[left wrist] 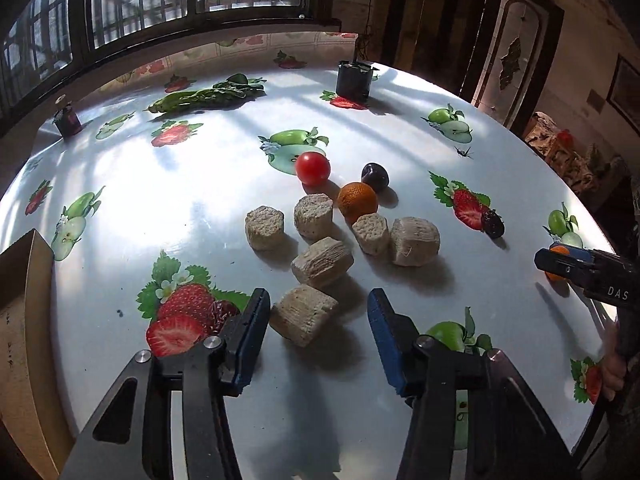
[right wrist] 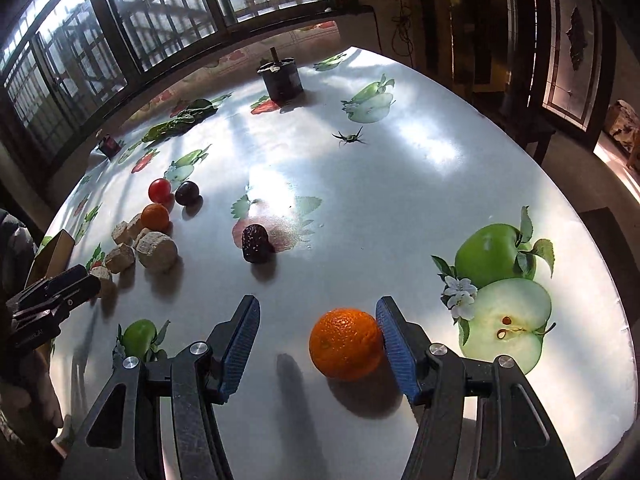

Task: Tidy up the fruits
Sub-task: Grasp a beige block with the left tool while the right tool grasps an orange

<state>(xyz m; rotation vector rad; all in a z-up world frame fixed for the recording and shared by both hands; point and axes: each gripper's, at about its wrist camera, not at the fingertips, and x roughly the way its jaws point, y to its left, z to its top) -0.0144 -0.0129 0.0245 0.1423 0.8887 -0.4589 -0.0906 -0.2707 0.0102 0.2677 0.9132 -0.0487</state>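
Only writing we can read: "DAS" in white on the black body of the right gripper [left wrist: 560, 258], seen at the right edge of the left wrist view.

Going L to R in the left wrist view: a cardboard box [left wrist: 24, 300] at the table's edge, then our left gripper [left wrist: 318, 312] w/ jaws spread wide, gripping nothing. The nearest beige porous block [left wrist: 302, 314] lies between its fingers, close to the left pad. More such blocks [left wrist: 320, 262] sit beyond, in a loose cluster. Behind them, a red tomato [left wrist: 313, 168], a small orange [left wrist: 357, 202] and a dark plum [left wrist: 375, 176], all near each other; the orange touches a block. Further R, a dark date [left wrist: 494, 224] lies on a printed strawberry; which way it runs we can't tell here.

Right wrist view: the date [right wrist: 256, 243] stands roughly upright, long axis near vertical. Our right gripper [right wrist: 316, 334] is wide open; a second orange [right wrist: 346, 344] rests on the table [right wrist: 400, 200] between the fingers, touching the right pad [right wrist: 394, 340], apart from the left one. Round, so no clear long axis.
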